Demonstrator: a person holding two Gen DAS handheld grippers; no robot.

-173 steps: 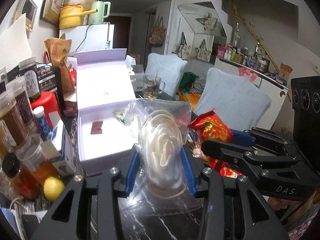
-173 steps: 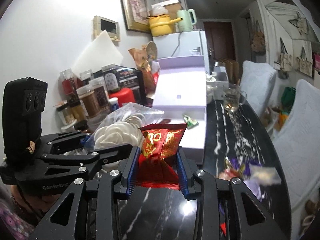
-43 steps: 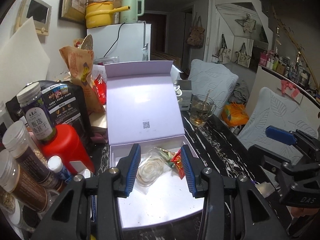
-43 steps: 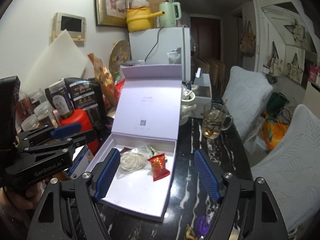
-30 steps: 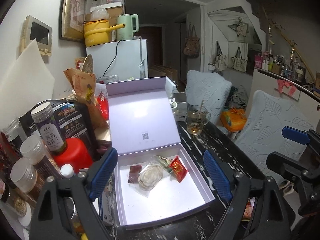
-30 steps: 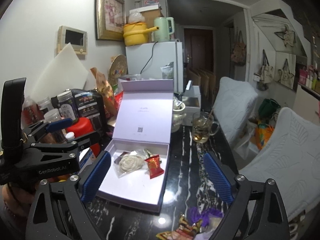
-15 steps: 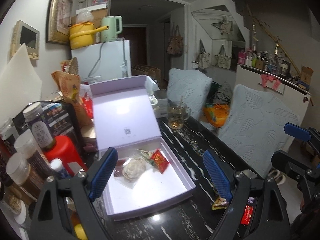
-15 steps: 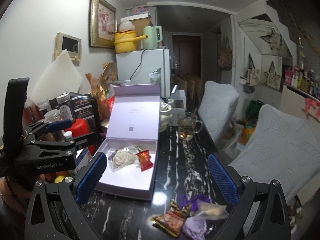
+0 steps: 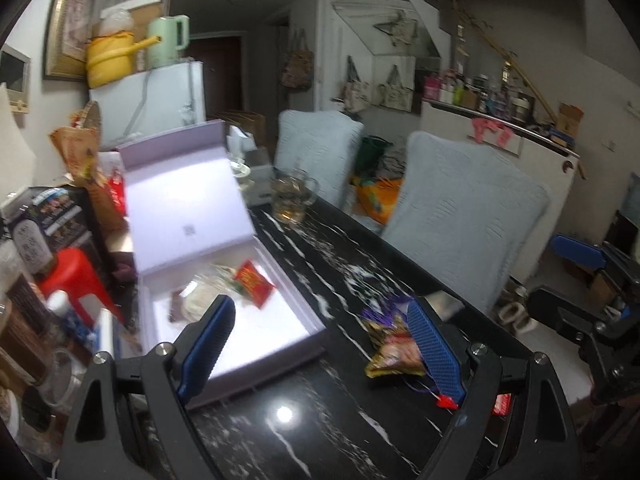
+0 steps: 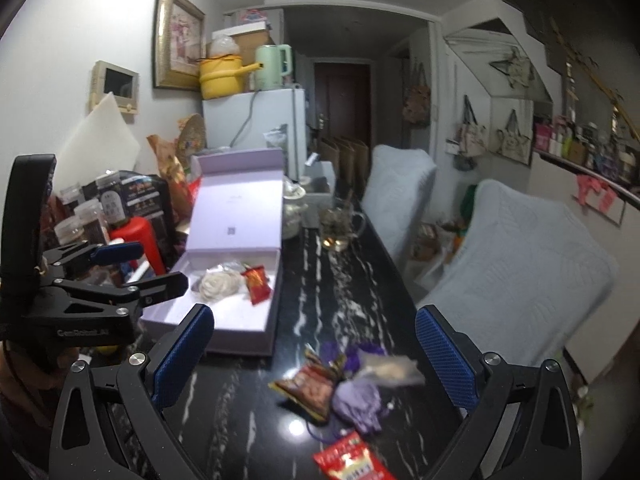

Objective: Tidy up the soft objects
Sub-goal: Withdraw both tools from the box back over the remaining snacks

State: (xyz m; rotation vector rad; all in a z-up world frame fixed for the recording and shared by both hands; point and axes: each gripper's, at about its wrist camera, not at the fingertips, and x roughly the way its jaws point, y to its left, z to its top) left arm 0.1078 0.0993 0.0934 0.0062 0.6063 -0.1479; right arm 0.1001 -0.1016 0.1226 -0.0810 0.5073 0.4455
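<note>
Left gripper (image 9: 320,340): jaws wide apart, nothing between the pads, poised above the black marble table (image 9: 320,420). Right gripper (image 10: 316,352): jaws likewise spread wide, empty, poised over the same table.

All positions below are referenced to the open lilac box (image 10: 224,320), which stands on the table with its lid raised upright at the far side.

Inside the box, toward the lid end: a white coiled item in a clear bag (image 10: 218,282), with a red snack packet (image 10: 257,279) touching its right side. In the left wrist view a small dark square piece (image 9: 176,305) lies just left of the bagged item; that view is blurred and finer detail cannot be made out.

Outside the box, on the table to its right and nearer the cameras: a loose cluster made up of a brown snack packet (image 10: 310,390), a purple pouch (image 10: 358,400) touching it, and a pale translucent bag (image 10: 390,368) just behind the pouch. A second red packet (image 10: 350,460) lies nearest the right wrist camera, apart from the cluster.

Beyond the box, right of its lid: a glass mug (image 10: 340,222). Left of the box: jars and a red container (image 10: 136,236), crowded against the wall.
</note>
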